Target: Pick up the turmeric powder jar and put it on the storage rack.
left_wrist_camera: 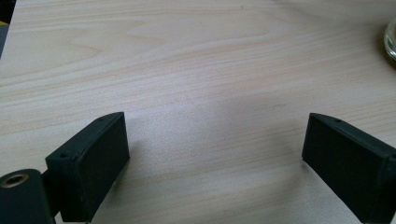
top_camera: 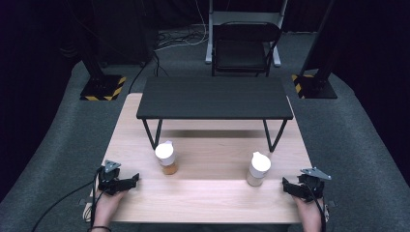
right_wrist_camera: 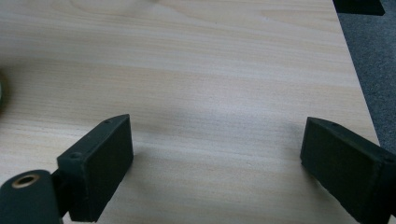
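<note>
Both grippers parked at near corners of the light wooden table, jaws wide, nothing held.
Black low metal-legged shelf spans far half. White-capped jar of orange contents stands left of centre; white-capped jar of pale tan contents right of centre, well apart. Left gripper near-left, right gripper near-right, bare wood between pads.

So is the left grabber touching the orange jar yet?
Apart. In the high view, bare wood shows between the left gripper and the orange jar; the left gripper view shows open jaws with nothing between them.
</note>
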Demonstrator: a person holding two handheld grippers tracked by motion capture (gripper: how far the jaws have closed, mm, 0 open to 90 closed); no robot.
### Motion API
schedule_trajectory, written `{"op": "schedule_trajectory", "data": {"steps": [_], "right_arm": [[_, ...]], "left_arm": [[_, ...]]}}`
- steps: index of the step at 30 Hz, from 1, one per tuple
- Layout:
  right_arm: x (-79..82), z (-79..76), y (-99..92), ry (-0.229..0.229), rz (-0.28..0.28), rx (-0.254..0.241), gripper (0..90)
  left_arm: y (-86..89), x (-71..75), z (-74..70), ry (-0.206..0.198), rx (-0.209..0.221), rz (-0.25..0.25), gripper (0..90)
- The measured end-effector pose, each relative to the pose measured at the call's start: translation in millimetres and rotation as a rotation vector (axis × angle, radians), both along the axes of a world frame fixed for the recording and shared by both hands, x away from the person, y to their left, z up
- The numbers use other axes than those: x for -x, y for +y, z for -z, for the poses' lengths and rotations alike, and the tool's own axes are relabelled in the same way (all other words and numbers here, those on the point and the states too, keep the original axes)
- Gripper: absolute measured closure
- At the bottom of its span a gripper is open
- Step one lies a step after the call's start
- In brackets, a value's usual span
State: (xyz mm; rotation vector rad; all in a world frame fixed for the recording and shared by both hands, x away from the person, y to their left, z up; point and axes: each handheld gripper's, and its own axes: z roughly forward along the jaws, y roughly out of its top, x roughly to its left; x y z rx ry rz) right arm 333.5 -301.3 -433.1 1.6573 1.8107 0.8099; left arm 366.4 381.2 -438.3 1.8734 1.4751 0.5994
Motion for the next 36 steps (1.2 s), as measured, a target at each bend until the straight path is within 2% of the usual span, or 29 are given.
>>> {"op": "schedule_trajectory", "data": {"steps": [5,11,20,31,36], "right_arm": [[0.0,0.0,0.0,0.000,0.000,0.000,8.2],[0.0,0.1,-0.1,-0.001,-0.001,0.001,8.2],[0.0,0.1,0.0,0.000,-0.001,0.001,8.2],[0.0,0.1,0.2,0.000,0.000,0.001,8.2],[0.0,0.1,0.1,0.000,0.000,0.001,8.2]], "left_arm": [[0.8,2.3,-3.6,-0.001,0.007,0.007,6.9],[-2.6,8.6,-13.3,-0.034,0.015,0.021,7.1],[-11.4,18.8,-31.3,-0.066,-0.008,0.045,7.2],[-23.2,33.1,-47.5,-0.128,0.008,0.086,7.7],[-28.0,36.3,-53.6,-0.139,0.011,0.105,7.7]]}}
